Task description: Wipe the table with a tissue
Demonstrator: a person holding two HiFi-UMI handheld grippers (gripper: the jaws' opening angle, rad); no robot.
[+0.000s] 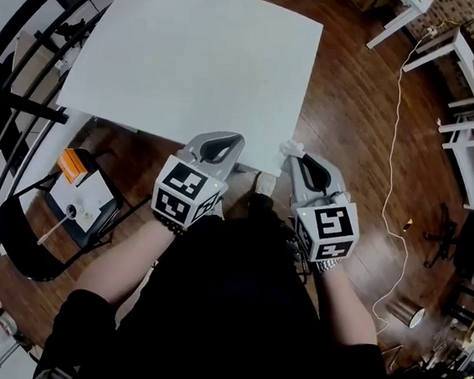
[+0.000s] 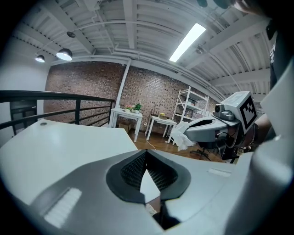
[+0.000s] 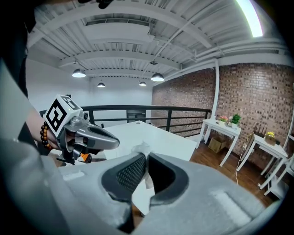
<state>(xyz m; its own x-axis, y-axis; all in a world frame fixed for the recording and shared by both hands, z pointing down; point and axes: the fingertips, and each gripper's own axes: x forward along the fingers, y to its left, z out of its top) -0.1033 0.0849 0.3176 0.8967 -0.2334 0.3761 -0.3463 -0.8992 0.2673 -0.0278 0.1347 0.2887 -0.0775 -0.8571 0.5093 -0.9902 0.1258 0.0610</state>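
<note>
White table [image 1: 191,62] ahead; tissue [image 3: 140,149] pinched between right gripper [image 3: 146,160] jaws, tuft protruding.

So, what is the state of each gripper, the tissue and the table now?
left gripper: shut, holding nothing.
right gripper: shut on the tissue.
tissue: crumpled, pinched at the right gripper's tip, by the table's near corner.
table: white top, no stain visible.

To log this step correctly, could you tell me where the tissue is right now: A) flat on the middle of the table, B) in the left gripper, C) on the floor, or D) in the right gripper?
D: the right gripper is shut on the white tissue, while the left gripper is shut on nothing.
</note>
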